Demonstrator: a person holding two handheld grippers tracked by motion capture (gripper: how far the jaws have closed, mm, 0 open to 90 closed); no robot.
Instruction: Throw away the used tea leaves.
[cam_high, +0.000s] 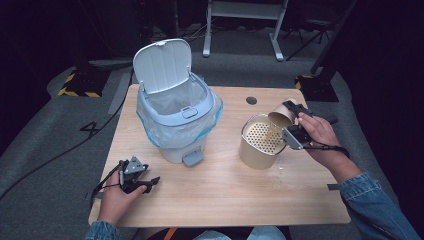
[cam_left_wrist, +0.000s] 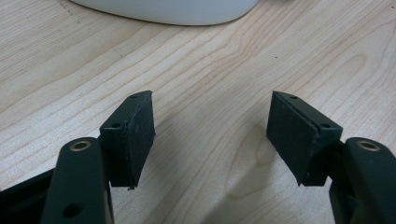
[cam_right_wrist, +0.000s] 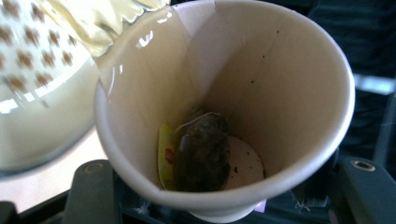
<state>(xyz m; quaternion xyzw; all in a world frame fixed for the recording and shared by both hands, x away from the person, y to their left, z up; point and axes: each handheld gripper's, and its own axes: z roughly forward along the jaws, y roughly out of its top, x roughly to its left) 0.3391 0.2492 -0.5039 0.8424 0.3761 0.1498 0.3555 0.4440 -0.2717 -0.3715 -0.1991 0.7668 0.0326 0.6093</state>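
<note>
On my right side, the right gripper (cam_high: 289, 121) is clamped on a paper cup (cam_high: 281, 116), which I hold tilted over the golden round container (cam_high: 260, 142) with a perforated top. A pale yellow liquid (cam_right_wrist: 88, 23) runs from the lip of the cup down onto the perforated plate (cam_high: 265, 136). In the right gripper view I see inside the cup a wet tea bag (cam_right_wrist: 201, 151) lying against the lower wall near the bottom, with a small yellow tag (cam_right_wrist: 164, 156) just beside it. My left gripper (cam_high: 150, 183) rests on the wooden table (cam_high: 225, 195) near the front left corner, its jaws apart and nothing between them. Between the two grippers stands a white pedal bin (cam_high: 177, 112), with its lid (cam_high: 161, 64) raised and a clear bag (cam_high: 212, 117) folded over the rim. In the left gripper view the base of the bin (cam_left_wrist: 168, 11) shows at the top edge.
</note>
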